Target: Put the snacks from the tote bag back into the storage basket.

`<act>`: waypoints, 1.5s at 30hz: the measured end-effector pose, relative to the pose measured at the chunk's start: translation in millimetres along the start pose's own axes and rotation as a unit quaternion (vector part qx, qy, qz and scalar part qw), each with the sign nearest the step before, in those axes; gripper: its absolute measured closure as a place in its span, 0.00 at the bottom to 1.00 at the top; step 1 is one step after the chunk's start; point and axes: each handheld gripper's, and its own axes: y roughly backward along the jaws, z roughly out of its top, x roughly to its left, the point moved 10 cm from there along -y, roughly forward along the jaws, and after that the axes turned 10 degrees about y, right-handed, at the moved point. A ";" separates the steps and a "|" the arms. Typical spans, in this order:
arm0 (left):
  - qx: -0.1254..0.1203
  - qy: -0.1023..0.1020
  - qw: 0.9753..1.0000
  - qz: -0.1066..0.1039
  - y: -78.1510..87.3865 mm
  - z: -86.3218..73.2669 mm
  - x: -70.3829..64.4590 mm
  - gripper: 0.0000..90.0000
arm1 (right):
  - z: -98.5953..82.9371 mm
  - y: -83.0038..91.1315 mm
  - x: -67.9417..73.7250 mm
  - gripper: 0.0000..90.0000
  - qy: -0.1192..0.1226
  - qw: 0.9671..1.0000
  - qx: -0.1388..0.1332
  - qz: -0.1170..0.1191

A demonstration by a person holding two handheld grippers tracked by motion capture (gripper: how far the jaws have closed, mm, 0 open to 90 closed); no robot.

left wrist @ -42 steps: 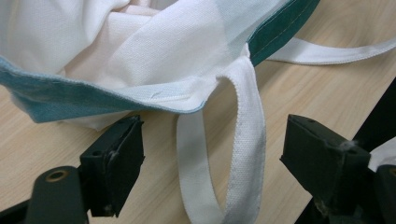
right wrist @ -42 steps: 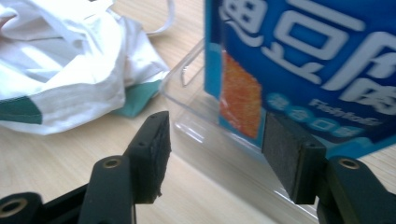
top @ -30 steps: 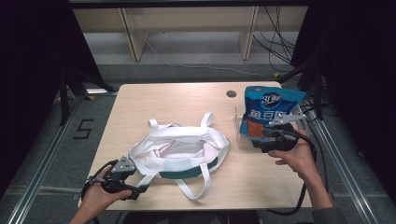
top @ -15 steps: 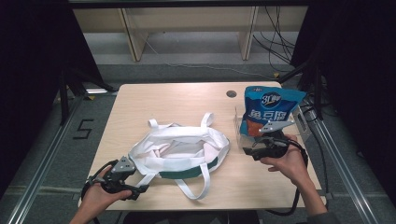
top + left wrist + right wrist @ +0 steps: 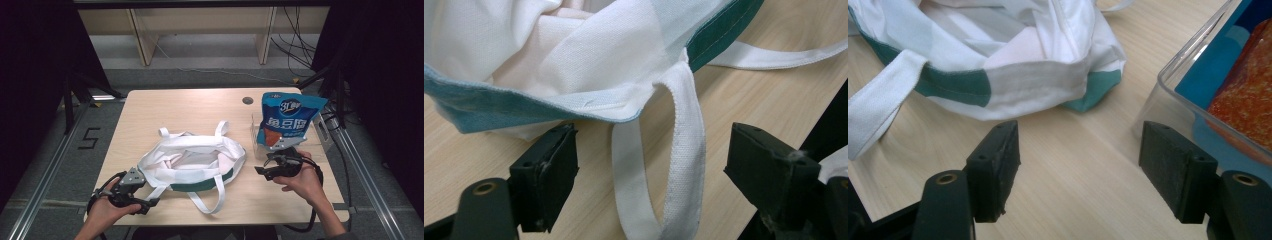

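Now we see the white cloth tote bag with green trim (image 5: 192, 162) mid-table, its looped white strap (image 5: 679, 165) between our left gripper (image 5: 649, 170)'s spread jaws; our right gripper (image 5: 1080, 167), jaws apart, holds nothing, between the bag and the blue snack pouch (image 5: 287, 117) in its clear plastic box (image 5: 1173, 75)

"5" on the floor (image 5: 88, 138); "鱼豆腐" on the blue snack bag (image 5: 289, 117).

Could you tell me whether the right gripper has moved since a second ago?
Yes. The right gripper has drawn back from the blue snack bag, toward the person and the white tote bag.
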 end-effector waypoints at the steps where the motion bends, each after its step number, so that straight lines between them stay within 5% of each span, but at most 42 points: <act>1: 0.000 0.000 1.000 0.000 0.0 0.0 0.0 0.22 | 0.5 -1.3 1.7 0.37 -0.014 1.000 -0.006 -0.002; 9: -0.001 -0.001 1.000 0.000 0.3 -0.1 -0.2 0.22 | -5.2 -4.7 6.6 0.36 0.011 1.000 -0.005 0.001; 13: 0.000 0.007 1.000 -0.002 -0.6 -0.8 -1.6 0.22 | -10.2 -3.3 14.4 0.35 -0.010 1.000 0.001 0.006; 14: 0.000 0.007 1.000 -0.002 -0.5 -0.8 -1.5 0.22 | -11.0 -5.4 12.9 0.35 0.012 1.000 -0.006 0.001; 27: 0.000 0.008 1.000 -0.002 -0.8 -0.9 -1.8 0.22 | -29.4 -4.1 26.8 0.33 0.020 1.000 0.012 0.006; 36: 0.000 0.006 1.000 0.003 -1.4 -0.8 -0.7 0.22 | -39.8 2.2 35.9 0.31 -0.003 1.000 0.018 0.002; 38: -0.001 0.006 1.000 0.002 -1.6 -0.7 -0.9 0.22 | -42.9 2.9 36.6 0.30 0.009 1.000 0.024 0.003; 40: 0.000 0.006 1.000 0.002 -1.6 -0.8 -1.0 0.22 | -44.9 3.4 41.3 0.30 -0.013 1.000 0.026 0.003; 45: 0.000 0.004 1.000 0.002 -1.5 -0.9 -1.2 0.22 | -48.2 -1.0 43.3 0.29 -0.004 1.000 0.027 -0.003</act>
